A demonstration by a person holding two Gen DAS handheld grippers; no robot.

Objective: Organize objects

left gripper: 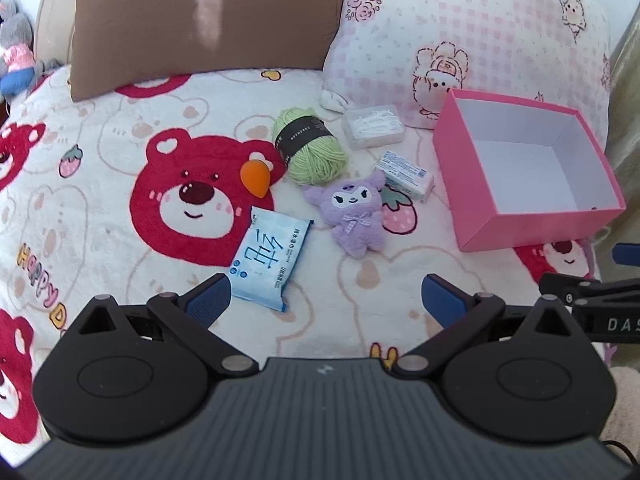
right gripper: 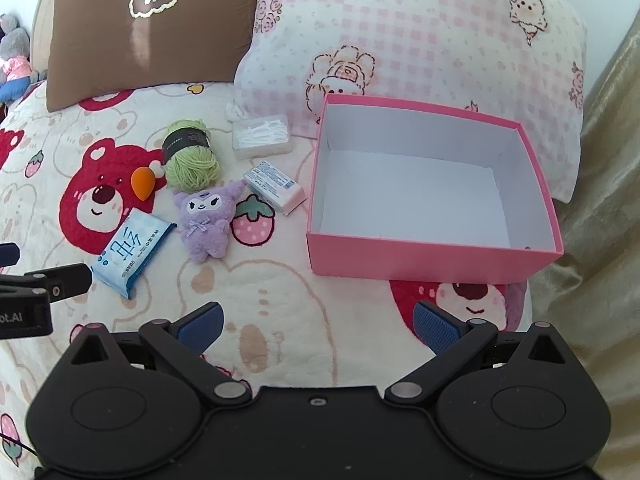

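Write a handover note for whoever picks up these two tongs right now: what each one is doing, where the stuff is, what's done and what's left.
Left tongs: open, empty, hovering near the blue wet wipes pack.
Right tongs: open, empty, in front of the pink box.
Pink box is empty, open, on the blanket by the pink pillow.
On the blanket left of it: green yarn ball, orange makeup sponge, purple plush, soap bar, clear floss pick case.
Done: nothing boxed.
Left: likely all six items into the box.

The pink box sits open on the bed. Left of the box lie a soap bar, purple plush, green yarn and wipes pack.
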